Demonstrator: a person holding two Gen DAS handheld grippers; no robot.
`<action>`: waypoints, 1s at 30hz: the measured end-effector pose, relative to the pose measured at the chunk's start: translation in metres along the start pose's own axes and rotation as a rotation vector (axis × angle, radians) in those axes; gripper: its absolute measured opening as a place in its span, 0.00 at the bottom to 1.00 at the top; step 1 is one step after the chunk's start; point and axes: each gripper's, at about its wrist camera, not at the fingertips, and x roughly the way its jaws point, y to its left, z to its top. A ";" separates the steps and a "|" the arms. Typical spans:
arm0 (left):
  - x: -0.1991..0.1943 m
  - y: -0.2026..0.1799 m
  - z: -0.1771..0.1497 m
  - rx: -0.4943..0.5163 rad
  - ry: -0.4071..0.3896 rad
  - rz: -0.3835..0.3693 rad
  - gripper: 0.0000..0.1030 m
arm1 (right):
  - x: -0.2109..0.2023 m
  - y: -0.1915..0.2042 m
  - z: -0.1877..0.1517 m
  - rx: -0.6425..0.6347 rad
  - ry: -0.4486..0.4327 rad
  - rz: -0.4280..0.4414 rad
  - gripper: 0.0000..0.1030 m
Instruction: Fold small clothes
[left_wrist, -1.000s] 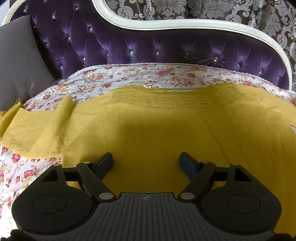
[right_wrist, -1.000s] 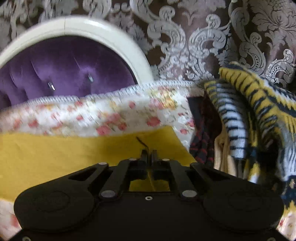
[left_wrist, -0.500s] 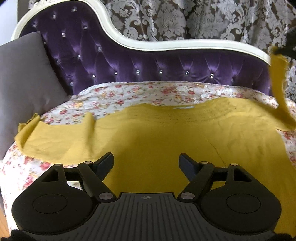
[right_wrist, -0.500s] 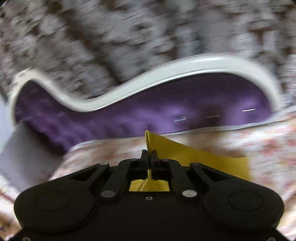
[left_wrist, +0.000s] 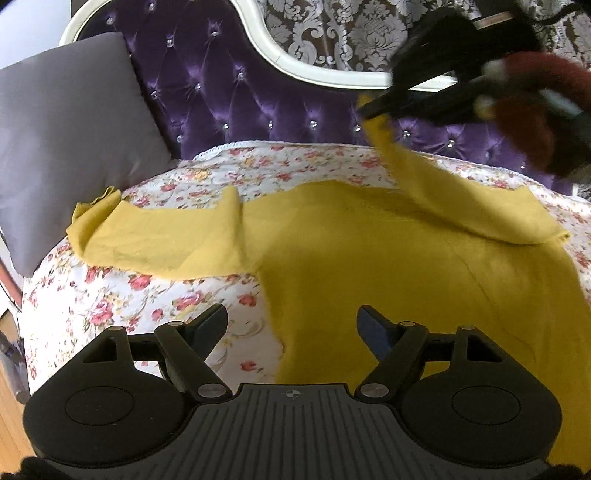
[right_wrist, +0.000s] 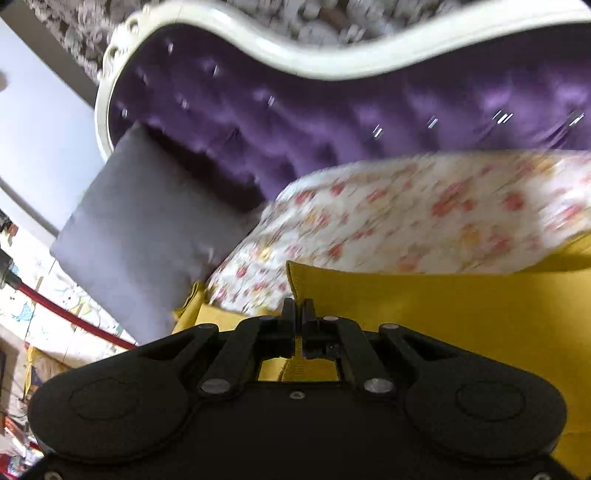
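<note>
- On the flowered bedcover (left_wrist: 177, 295) my yellow sweater (left_wrist: 388, 266) lies spread.
- My right gripper (right_wrist: 299, 314) pinches its sleeve, lifted over the body.
- My left gripper (left_wrist: 291, 325) hangs wide apart, holding nothing.

Mustard-yellow knitted sweater (left_wrist: 388, 266) lying spread on the floral bedsheet (left_wrist: 155, 295).
Lying mostly flat, left sleeve (left_wrist: 155, 240) stretching sideways towards the bed's edge, right sleeve (left_wrist: 461, 199) rising off the body, its cuff hanging lifted above the sheet.
</note>
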 end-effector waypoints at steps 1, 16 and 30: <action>0.001 0.001 0.000 0.000 0.002 -0.002 0.74 | 0.010 0.002 -0.005 -0.006 0.009 0.002 0.08; 0.009 0.001 0.005 0.009 0.023 0.004 0.74 | -0.015 -0.004 -0.050 -0.206 -0.124 -0.112 0.74; 0.079 -0.053 0.071 0.085 0.021 -0.104 0.74 | -0.202 -0.167 -0.064 0.070 -0.346 -0.561 0.72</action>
